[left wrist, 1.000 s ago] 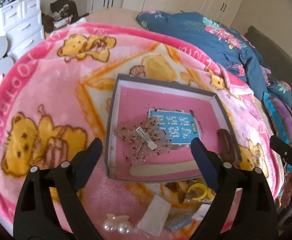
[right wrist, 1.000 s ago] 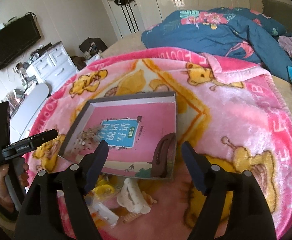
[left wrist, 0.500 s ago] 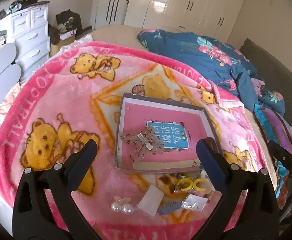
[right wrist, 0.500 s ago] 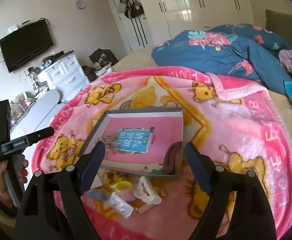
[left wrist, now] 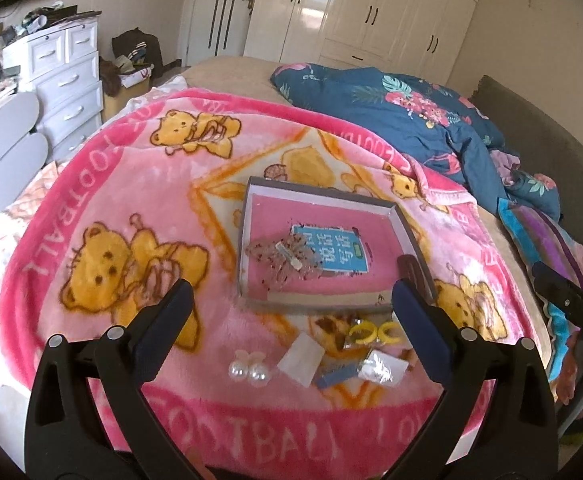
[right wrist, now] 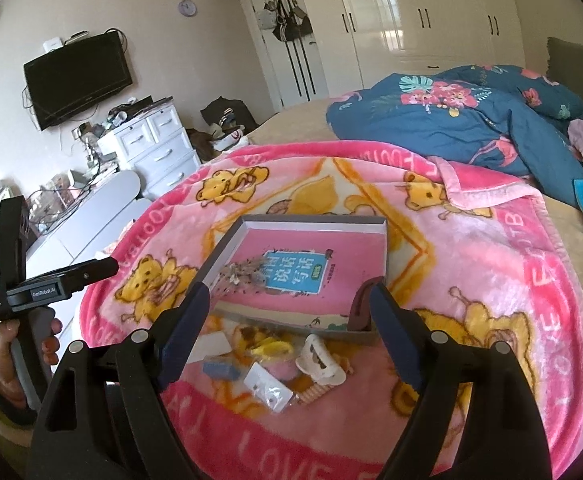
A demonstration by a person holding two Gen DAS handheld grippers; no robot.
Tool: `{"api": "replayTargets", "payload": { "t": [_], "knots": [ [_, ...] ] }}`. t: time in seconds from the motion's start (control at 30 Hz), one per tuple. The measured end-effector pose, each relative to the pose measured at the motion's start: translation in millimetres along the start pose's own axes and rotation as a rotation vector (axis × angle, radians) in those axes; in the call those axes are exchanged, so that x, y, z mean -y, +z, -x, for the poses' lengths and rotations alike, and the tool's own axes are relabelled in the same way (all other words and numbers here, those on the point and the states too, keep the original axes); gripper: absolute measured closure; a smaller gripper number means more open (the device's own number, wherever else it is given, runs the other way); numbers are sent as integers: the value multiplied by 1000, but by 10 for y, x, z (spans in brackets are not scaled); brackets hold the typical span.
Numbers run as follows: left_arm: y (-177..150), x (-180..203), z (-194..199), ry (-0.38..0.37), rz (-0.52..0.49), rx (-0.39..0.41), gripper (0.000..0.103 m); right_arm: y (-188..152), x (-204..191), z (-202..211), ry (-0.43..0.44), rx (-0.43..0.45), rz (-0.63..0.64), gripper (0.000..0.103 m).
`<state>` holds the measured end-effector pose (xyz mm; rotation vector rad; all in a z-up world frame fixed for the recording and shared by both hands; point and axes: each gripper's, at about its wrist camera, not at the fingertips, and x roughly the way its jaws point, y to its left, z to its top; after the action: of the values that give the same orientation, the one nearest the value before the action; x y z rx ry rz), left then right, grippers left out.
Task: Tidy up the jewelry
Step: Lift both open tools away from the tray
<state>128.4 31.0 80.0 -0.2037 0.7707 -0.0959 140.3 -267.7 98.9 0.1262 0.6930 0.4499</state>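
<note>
Nearest the cameras, the left claw (left wrist: 289, 300) and the right claw (right wrist: 289, 300) both hang spread wide with nothing between their fingers, above the pink bear blanket (left wrist: 103, 208) on the bed. Just past them a loose cluster lies on the blanket: a pearl hair clip (left wrist: 248, 371), a white card (left wrist: 301, 361), a blue comb (left wrist: 337, 376), yellow rings (left wrist: 372, 332), a clear packet (right wrist: 270, 390) and a cream claw clip (right wrist: 320, 361). Behind the cluster sits the grey tray (left wrist: 244, 216), holding a pink book (left wrist: 323, 236) with a translucent butterfly clip (left wrist: 281, 254) on it; a brown clip (right wrist: 358, 307) leans against the tray's right wall. Farther back lies a blue floral duvet (right wrist: 471, 120).
</note>
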Motion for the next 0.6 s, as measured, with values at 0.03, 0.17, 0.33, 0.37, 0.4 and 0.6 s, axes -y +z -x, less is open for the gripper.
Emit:
{"api": "replayTargets", "payload": {
  "t": [0.03,0.17,0.33,0.37,0.4,0.6],
  "knots": [
    [-35,6,16,-1,-5,-1,10,-23,-15,6,1,-3,7,22],
    [-171,28,24,1,-10,-17,10,-135,-55,-8,-2,-18,18,22],
    [-370,77,-37,-3,-28,-55,10,-286,-80,-34,10,-44,19,22],
    [-407,88,-56,-6,-28,-64,10,-314,-86,-38,10,-47,22,22],
    [-444,94,-69,-7,-29,-72,10,-354,-96,-46,7,-52,26,22],
    [-648,101,-137,-15,-29,-112,10,-559,-91,-105,0,-82,26,22]
  ]
}}
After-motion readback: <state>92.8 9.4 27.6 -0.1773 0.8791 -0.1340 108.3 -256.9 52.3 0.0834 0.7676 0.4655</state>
